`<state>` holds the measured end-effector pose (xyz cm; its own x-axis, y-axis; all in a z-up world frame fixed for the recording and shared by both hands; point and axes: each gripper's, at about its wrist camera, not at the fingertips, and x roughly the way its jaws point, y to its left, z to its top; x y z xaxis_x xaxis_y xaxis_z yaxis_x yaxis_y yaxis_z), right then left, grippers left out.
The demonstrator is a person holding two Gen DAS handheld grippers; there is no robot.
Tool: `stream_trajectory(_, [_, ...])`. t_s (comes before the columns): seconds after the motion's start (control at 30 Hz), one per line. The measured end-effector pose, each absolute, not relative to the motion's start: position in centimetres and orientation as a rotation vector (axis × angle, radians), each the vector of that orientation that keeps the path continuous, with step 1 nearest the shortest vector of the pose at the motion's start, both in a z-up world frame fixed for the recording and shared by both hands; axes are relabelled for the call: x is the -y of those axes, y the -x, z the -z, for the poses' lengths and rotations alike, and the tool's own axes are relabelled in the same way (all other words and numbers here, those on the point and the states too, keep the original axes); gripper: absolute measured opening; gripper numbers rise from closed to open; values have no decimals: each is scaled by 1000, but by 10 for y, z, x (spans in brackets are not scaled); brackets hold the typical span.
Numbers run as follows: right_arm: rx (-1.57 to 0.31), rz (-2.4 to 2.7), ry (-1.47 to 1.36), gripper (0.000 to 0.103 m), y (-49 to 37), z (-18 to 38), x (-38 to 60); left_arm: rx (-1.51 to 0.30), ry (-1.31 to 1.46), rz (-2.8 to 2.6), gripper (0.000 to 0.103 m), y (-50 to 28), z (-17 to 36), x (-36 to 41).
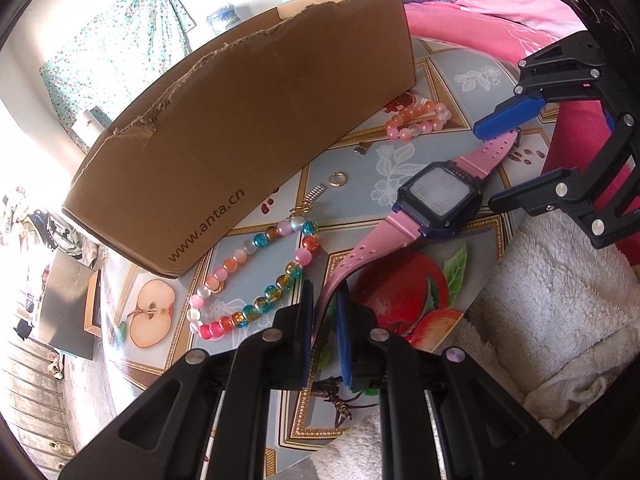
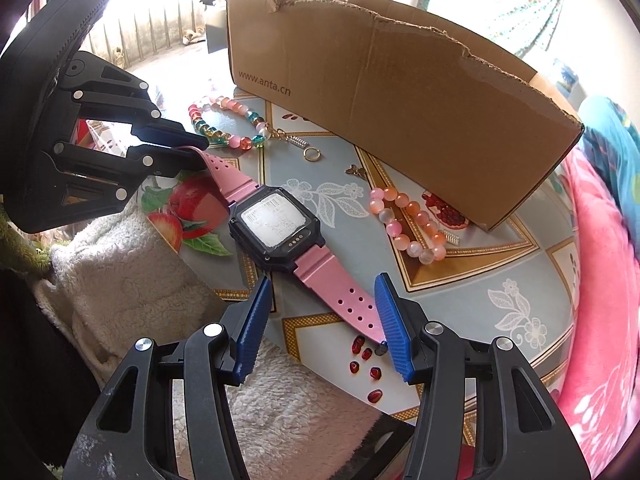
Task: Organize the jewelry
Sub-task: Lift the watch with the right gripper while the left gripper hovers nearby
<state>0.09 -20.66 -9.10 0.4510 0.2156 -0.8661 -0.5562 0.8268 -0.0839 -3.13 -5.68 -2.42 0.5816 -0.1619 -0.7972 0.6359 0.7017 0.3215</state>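
My left gripper (image 1: 324,312) has its fingers pinched on one strap of the pink plastic digital watch (image 2: 276,224), which lies on the fruit-patterned surface (image 2: 500,280). My right gripper (image 2: 320,320) stands half open, straddling the other strap untouched. Lifting one-handed could let the watch slip.

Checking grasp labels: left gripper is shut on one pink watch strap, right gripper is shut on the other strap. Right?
Not quite. The left gripper is shut on the watch strap, but the right gripper is open: in the right wrist view its pads stand apart on either side of the other strap.
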Motion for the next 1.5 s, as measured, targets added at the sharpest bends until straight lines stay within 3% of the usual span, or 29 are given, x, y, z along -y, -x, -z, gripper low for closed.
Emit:
stream_trajectory(0.33, [-1007,-454,418,47,0,89,216,-818,-657,512,11,32,26,57])
stream_trajectory(0.5, [-1024,-439,378,34,-4,89,223,-817,-655,511,11,32,25,57])
stream_trajectory(0.6, [-1035,-412,339,16,-7,89,229,-815,-651,510,11,32,26,57])
stream_trajectory(1.5, [-944,-264,180,16,-5,73,230,-774,-627,487,9,42,18,55])
